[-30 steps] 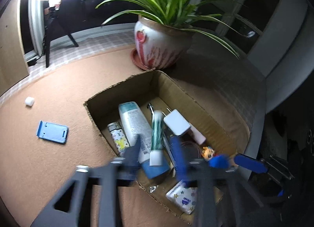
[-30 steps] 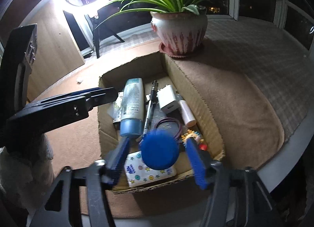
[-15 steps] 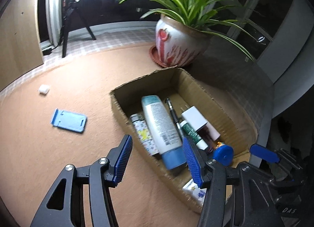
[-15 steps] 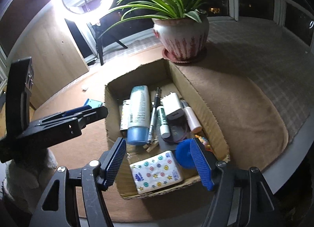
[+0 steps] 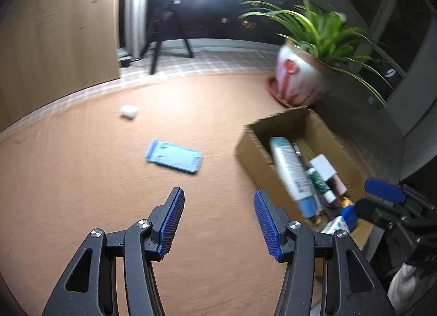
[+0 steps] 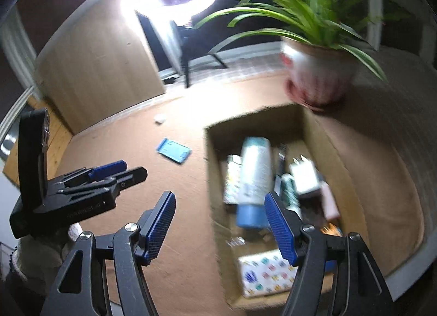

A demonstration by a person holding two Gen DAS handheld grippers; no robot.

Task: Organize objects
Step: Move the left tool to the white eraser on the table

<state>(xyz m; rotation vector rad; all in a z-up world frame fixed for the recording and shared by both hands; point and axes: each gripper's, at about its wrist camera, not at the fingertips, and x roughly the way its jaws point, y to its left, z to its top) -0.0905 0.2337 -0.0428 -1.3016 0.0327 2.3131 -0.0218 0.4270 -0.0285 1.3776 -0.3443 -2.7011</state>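
The left gripper (image 5: 217,219) is hovering over the tan mat, jaws apart and empty. I judge it is going for the flat light-blue plastic stand (image 5: 174,155) lying on the mat left of the brown cardboard box (image 5: 252,152); that calls for lowering astride its narrow width. Its long axis is running left-right. The right gripper (image 6: 220,224) is spread, empty.

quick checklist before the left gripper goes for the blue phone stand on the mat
1. left gripper empty, jaws apart: ok
2. blue phone stand lying flat, nothing on it: ok
3. Mat between gripper and stand free of clutter: ok
4. small white object well beyond the stand: ok
5. right gripper empty, over the cardboard box edge, off the left's path: ok
6. Stand's exact edges for a grip: cannot tell, picture blurred
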